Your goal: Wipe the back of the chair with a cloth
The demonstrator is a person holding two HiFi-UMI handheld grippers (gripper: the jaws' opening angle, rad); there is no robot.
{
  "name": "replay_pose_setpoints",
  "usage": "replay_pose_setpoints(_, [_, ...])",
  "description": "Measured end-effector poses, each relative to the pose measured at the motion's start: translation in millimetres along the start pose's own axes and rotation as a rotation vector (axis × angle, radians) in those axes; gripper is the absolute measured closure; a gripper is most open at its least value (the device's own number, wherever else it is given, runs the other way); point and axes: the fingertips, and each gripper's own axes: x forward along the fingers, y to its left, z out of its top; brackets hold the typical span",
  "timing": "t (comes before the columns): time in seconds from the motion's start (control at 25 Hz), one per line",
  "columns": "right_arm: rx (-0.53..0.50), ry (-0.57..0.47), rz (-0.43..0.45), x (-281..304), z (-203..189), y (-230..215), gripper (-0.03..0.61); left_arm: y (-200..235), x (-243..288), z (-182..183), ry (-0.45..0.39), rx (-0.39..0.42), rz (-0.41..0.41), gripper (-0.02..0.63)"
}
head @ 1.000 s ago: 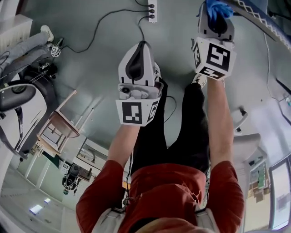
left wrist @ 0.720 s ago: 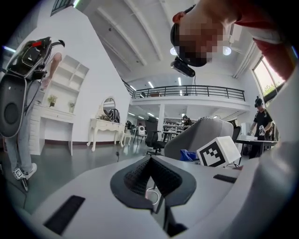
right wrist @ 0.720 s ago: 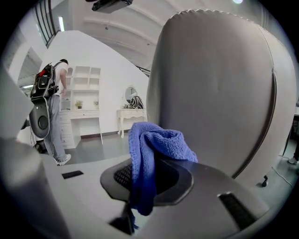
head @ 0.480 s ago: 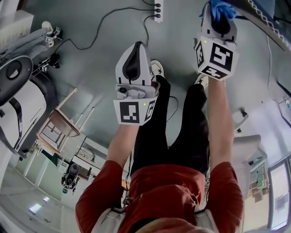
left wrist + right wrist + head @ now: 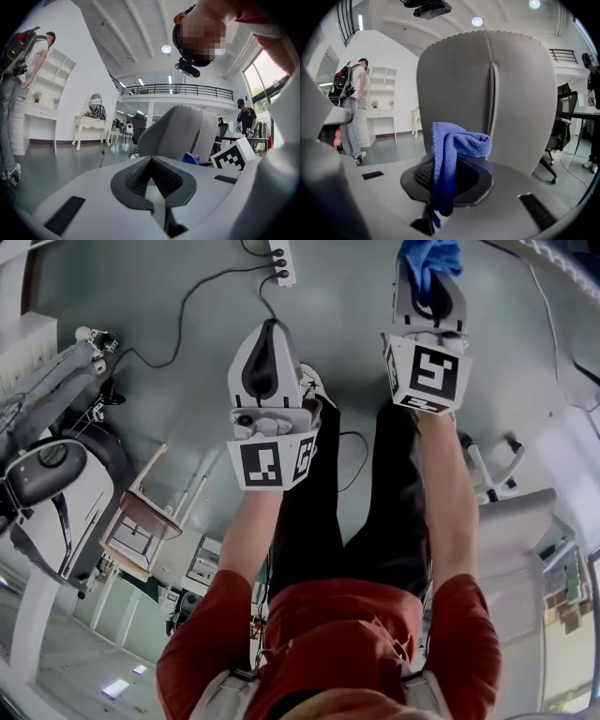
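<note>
The blue cloth point(image 5: 451, 152) hangs folded out of my right gripper point(image 5: 446, 176), which is shut on it. Just beyond it stands the grey chair back point(image 5: 487, 89), upright and filling the middle of the right gripper view; whether the cloth touches it I cannot tell. In the head view the right gripper point(image 5: 427, 277) reaches forward with the blue cloth point(image 5: 429, 255) at its tip. My left gripper point(image 5: 268, 332) is held beside it to the left, jaws together and holding nothing. The left gripper view shows that gripper point(image 5: 151, 163), the chair back point(image 5: 180, 131) ahead and the cloth point(image 5: 191, 158) peeking at right.
A power strip point(image 5: 280, 261) with a black cable lies on the grey floor ahead. A wooden stool point(image 5: 141, 521) stands at left. An office chair base point(image 5: 492, 474) is at right. A person with a backpack point(image 5: 350, 96) stands by white shelves, and a white dresser point(image 5: 91, 126) stands farther back.
Both grippers have shifted a little left in the head view, the left one also upward. The right gripper still holds the cloth. The left stays shut.
</note>
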Motion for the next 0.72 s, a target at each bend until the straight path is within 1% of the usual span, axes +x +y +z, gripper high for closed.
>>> replay_pose_setpoints(0.12, [0.041, 0.013, -0.048, -14.7, -13.6, -47.0, 0.52, -33.7, 18.6, -8.4, 0.014, -0.001, -0.044, 0.601])
replay_pose_setpoints(0.24, [0.091, 0.009, -0.099, -32.4, -29.8, -95.3, 0.52, -64.7, 37.1, -18.1, 0.026, 0.004, -0.064, 0.601])
replay_pose_setpoints(0.36, [0.097, 0.011, -0.155, -53.4, -42.6, -138.3, 0.52, -99.4, 52.7, -27.6, 0.031, -0.01, -0.098, 0.601])
replay_pose_setpoints(0.48, [0.099, 0.008, -0.189, -60.3, -47.7, -158.1, 0.522, -122.1, 68.2, -29.7, 0.034, 0.021, -0.135, 0.601])
replay_pose_setpoints(0.72, [0.097, 0.027, -0.171, -61.9, -61.2, -181.9, 0.522, -158.8, 87.3, -38.9, 0.049, 0.04, -0.159, 0.601])
